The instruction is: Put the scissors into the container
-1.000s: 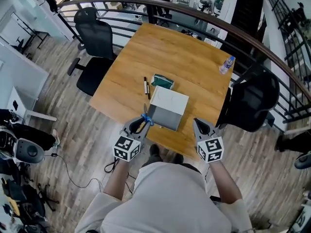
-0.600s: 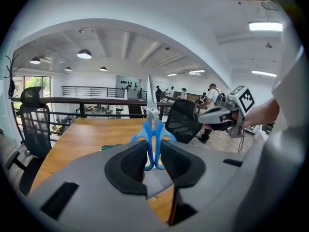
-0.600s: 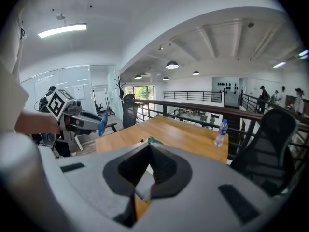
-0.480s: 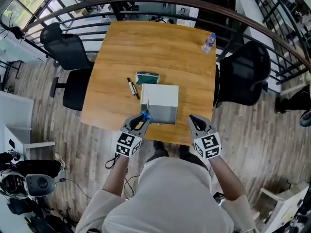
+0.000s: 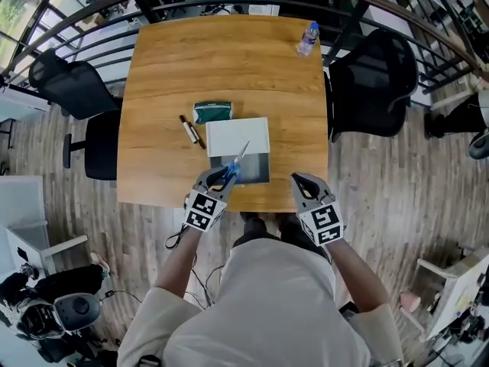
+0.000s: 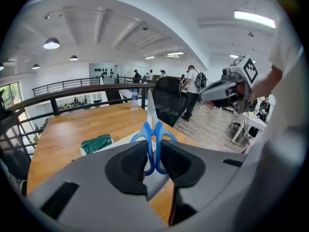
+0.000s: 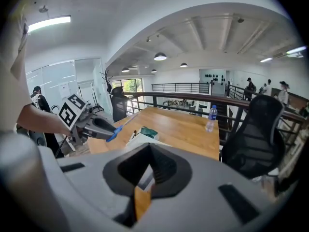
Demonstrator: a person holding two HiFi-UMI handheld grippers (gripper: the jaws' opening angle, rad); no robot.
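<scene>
In the head view, the blue-handled scissors [image 5: 231, 170] are held by my left gripper [image 5: 218, 180], which is shut on the handles. The blade slants up and to the right over the near edge of the white container [image 5: 238, 136]. In the left gripper view the scissors [image 6: 154, 138] stand upright between the pads, blade pointing away. My right gripper [image 5: 302, 184] hangs off the table's near edge to the right of the container, jaws together and holding nothing. The right gripper view shows the left gripper [image 7: 104, 129] holding the scissors [image 7: 114, 133] beside the container [image 7: 140, 140].
A black marker [image 5: 188, 130] and a green pouch [image 5: 212, 112] lie just left of and behind the container. A water bottle [image 5: 307, 38] stands at the wooden table's [image 5: 229, 60] far right corner. Black chairs [image 5: 370, 75] flank the table, and a railing runs behind it.
The head view has swung to look more squarely down on the table. The scissors' blade now leans right over the container's near edge. Both grippers stay at the table's near edge.
</scene>
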